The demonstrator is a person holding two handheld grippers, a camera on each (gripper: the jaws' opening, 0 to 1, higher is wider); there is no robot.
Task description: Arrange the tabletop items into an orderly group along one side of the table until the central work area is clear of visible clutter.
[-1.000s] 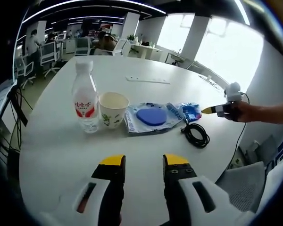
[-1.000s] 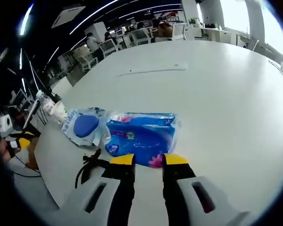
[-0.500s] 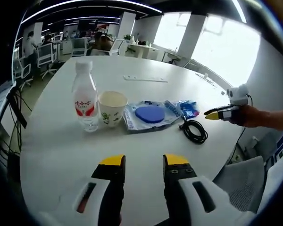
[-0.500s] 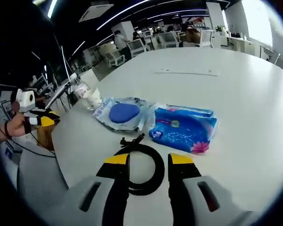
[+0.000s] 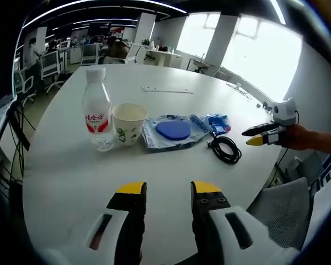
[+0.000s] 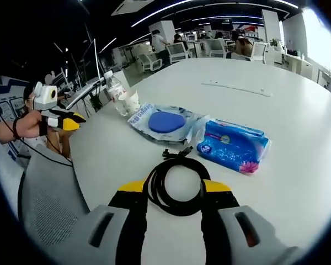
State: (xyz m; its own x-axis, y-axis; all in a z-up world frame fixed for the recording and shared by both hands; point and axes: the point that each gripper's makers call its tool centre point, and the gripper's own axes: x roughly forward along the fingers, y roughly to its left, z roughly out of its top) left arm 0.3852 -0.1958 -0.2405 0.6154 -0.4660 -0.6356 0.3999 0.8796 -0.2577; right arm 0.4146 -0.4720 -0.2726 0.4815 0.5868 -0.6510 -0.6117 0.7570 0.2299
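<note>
Five items: they sit in a row near one edge of a white round table.
Bottle: a clear water bottle with a white cap and red label stands upright at the left end of the row in the left gripper view.
Cup: a paper cup stands just beside the bottle, open side up.
Flat packet: a clear wrapper holding a blue oval pad lies next to the cup.
Blue pack: a blue soft pack with pink flowers lies beyond the flat packet, close beside it.
Cable: a coiled black cable lies on the table nearer the edge — in the right gripper view it sits between the two yellow-tipped jaws, though whether they touch it is unclear.
Right gripper: jaws apart, straddling the coil from above the table edge; in the left gripper view it appears at the far right, held in a hand.
Left gripper: jaws apart with nothing between them, hovering over bare tabletop, well apart from the row.
Background: office chairs and desks — a grey chair stands by the table edge.
</note>
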